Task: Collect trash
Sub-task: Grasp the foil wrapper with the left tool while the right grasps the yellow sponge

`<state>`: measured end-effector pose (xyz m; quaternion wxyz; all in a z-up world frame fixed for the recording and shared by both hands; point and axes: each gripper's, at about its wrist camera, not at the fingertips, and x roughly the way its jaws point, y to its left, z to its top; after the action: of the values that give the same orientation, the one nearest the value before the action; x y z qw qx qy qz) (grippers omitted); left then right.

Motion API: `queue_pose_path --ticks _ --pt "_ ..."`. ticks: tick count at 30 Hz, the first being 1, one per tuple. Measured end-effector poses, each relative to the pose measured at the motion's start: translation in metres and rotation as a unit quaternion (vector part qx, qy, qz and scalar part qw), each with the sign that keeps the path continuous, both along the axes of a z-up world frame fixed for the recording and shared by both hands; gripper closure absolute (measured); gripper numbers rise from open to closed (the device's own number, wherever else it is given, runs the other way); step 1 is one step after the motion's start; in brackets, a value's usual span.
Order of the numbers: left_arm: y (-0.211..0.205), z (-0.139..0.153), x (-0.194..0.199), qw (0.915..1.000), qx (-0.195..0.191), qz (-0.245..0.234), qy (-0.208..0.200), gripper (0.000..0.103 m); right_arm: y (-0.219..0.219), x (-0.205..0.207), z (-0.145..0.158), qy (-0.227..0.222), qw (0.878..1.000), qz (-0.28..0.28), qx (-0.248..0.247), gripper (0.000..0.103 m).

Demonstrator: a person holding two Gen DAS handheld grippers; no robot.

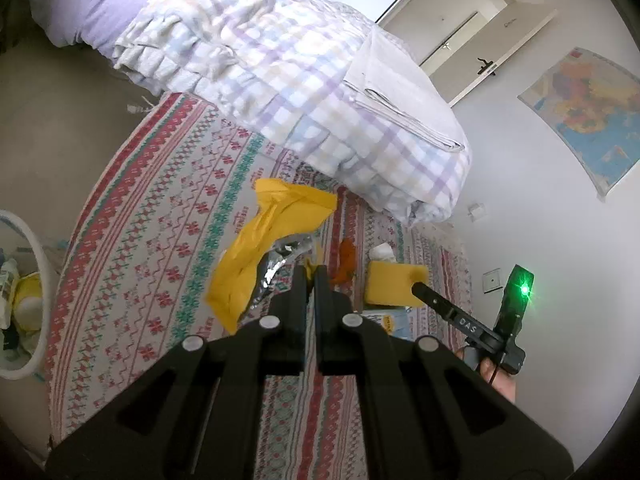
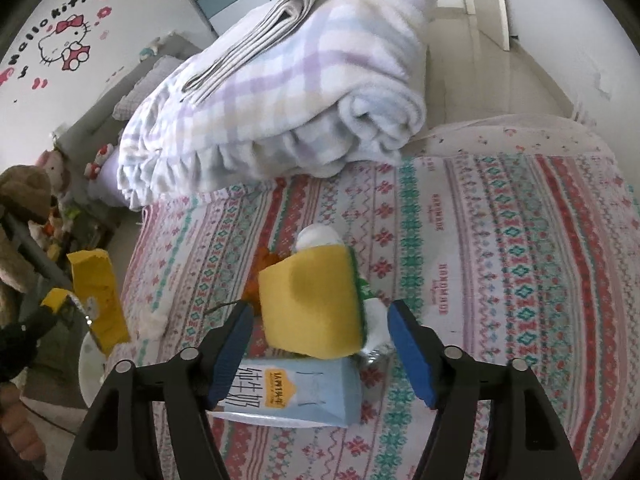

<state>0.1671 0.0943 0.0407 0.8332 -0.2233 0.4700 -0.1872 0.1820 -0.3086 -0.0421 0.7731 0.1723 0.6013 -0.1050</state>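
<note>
The yellow wrapper (image 1: 272,240) is hanging above the patterned bedspread (image 1: 160,240), pinched at one corner by the left gripper (image 1: 311,276), jaws nearly closed. The white bin (image 1: 42,280), left of the bedspread, is already holding some trash. Remaining on the bedspread: yellow sponge (image 2: 312,304), milk carton (image 2: 288,392), tissue, orange scrap. The right gripper (image 2: 320,344) is gaping wide around the sponge, gripping nothing. Roughly midway, judging by this.

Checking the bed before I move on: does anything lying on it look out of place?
Yes. Litter sits on the patterned bedspread: a yellow sponge leaning on a tipped-over milk carton, with orange scraps behind. The left gripper holds a crumpled yellow wrapper.
</note>
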Motion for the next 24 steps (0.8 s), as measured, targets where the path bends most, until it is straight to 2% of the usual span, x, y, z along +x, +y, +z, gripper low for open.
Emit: queue_pose_path --ticks 1,2,3,4,5,7,10,14,19,24 --pt "0.002 -0.001 0.0 1.0 -0.001 0.001 0.001 0.099 0.002 0.001 -0.001 0.002 1.0 0.006 0.0 0.053" --pt "0.004 -0.001 -0.001 1.0 -0.002 0.003 0.001 0.099 0.004 0.002 -0.002 0.004 1.0 0.01 -0.004 0.071" --pt "0.006 -0.001 -0.001 1.0 -0.002 0.005 0.0 0.099 0.005 0.003 -0.002 0.006 1.0 0.013 -0.009 0.077" --pt "0.008 0.0 -0.002 1.0 -0.001 0.007 -0.001 0.099 0.007 0.003 0.0 0.007 1.0 0.015 -0.014 0.079" --pt "0.012 0.0 -0.002 0.9999 -0.002 0.011 -0.002 0.099 0.008 0.003 0.003 0.003 1.0 0.015 -0.006 0.087" --pt "0.017 0.001 -0.002 0.9999 -0.005 0.015 -0.003 0.099 0.011 0.004 0.012 -0.01 1.0 0.016 0.009 0.088" --pt "0.029 0.003 -0.003 0.9996 -0.011 0.025 -0.004 0.099 0.023 0.005 0.03 -0.033 0.999 0.033 -0.004 0.089" --pt "0.044 0.007 -0.006 0.9992 -0.017 0.036 -0.007 0.099 0.032 0.004 0.044 -0.054 0.998 0.035 0.005 0.089" --pt "0.072 0.011 -0.011 0.998 -0.018 0.059 -0.01 0.099 0.045 0.001 0.046 -0.06 0.997 0.041 0.015 0.089" --pt "0.117 0.01 -0.021 0.9934 -0.009 0.114 -0.002 0.099 0.067 0.002 0.048 -0.072 0.995 0.064 0.029 0.089"
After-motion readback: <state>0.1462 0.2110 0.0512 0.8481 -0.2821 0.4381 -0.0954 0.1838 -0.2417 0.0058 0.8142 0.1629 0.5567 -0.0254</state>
